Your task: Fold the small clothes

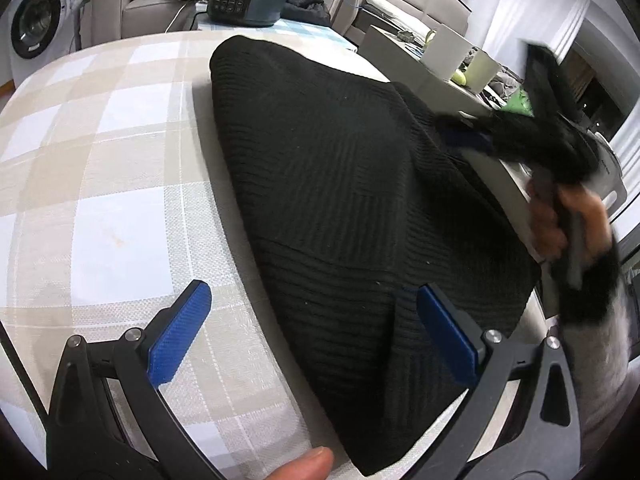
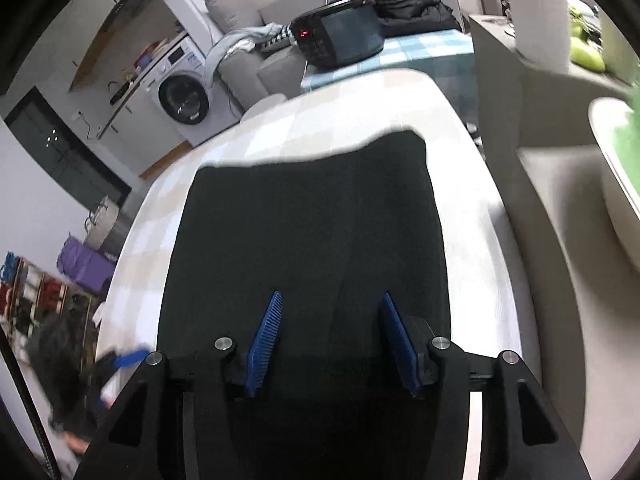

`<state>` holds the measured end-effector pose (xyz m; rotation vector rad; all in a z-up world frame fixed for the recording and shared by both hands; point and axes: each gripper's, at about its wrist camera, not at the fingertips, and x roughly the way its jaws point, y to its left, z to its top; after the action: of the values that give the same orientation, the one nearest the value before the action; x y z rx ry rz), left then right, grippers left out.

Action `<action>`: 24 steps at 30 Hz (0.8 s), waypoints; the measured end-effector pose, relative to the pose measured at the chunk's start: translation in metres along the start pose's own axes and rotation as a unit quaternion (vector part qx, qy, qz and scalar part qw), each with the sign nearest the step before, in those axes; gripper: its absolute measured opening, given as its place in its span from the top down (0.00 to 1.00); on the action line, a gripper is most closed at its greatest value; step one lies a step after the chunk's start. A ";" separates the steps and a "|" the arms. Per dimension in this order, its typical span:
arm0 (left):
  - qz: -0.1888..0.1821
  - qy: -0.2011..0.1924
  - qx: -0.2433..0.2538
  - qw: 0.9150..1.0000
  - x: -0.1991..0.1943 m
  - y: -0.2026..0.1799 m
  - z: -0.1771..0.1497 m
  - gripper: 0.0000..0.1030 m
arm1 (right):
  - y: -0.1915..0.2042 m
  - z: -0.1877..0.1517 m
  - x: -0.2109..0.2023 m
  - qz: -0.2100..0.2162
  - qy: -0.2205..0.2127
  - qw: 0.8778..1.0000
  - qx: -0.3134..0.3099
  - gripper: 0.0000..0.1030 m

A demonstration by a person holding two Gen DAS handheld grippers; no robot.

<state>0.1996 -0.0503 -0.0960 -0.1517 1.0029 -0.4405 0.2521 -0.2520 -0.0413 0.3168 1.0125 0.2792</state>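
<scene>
Broadly, we see a black knit garment lying flat on the checked counter, folded into a rough rectangle.

Left wrist view: left claw spread wide, one blue pad over bare cloth of the counter, the other over the garment's near edge; nothing pinched. A thumb tip shows at the bottom edge. Only this view catches the right claw from outside, blurred, at the garment's far right edge, with the hand gripping its handle and a dark fuzzy cuff behind.

Right wrist view: right claw looks along the garment, pads parted with nothing between them; we cannot tell whether they touch the fabric below. The picture is smeared. The left claw appears only as a blue blur at the lower left.

Both views show a black cooker on a blue-checked surface and a washing machine beyond the counter.
</scene>
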 end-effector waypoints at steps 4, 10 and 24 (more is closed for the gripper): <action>0.010 -0.002 -0.008 1.000 -0.003 0.004 -0.001 0.01 | 0.008 0.026 0.043 -0.022 0.019 0.999 -0.019 0.61; 0.013 -0.009 -0.013 1.000 -0.010 0.013 0.002 0.01 | 0.021 0.026 0.000 -0.053 -0.058 0.995 -0.054 0.92; -0.036 0.001 -0.004 0.999 -0.005 0.006 0.009 0.01 | -0.023 -0.036 -0.044 0.002 0.001 1.000 0.022 0.55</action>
<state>0.2067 -0.0431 -0.0888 -0.1950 1.0033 -0.5032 0.2012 -0.2848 -0.0330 0.3578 1.0213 0.2616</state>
